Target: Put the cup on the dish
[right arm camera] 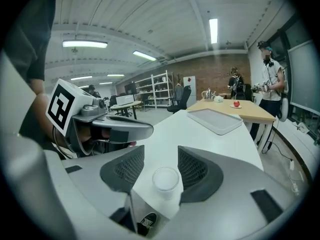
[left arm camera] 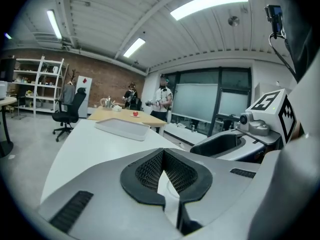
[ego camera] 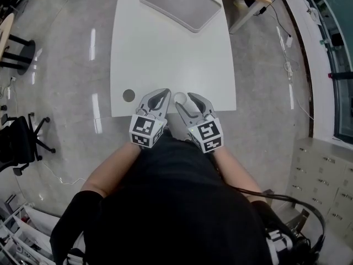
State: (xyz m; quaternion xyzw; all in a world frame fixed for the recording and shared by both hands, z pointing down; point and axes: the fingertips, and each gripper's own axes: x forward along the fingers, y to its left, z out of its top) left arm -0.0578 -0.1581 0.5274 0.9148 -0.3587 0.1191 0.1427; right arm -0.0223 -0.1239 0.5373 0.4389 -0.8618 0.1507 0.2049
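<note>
**Cup framed between open jaws at the counter's near edge**

The right gripper (right arm camera: 161, 152) is released. Its jaws stand either side of the cup (right arm camera: 165, 179), at lower centre of the right gripper view, and the pads do not press on it. For a good grasp, centre the cup between the pads, keep it upright and close gently, as it looks light and thin-walled. The left gripper (left arm camera: 162, 154) is clenched on nothing. The cup is small, white, open-topped and apparently empty. The grey dish (ego camera: 182, 4) lies at the top of the head view, well apart across the counter (ego camera: 165, 54).

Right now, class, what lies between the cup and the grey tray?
Only bare white table separates the cup from the tray; the head view shows it.
</note>
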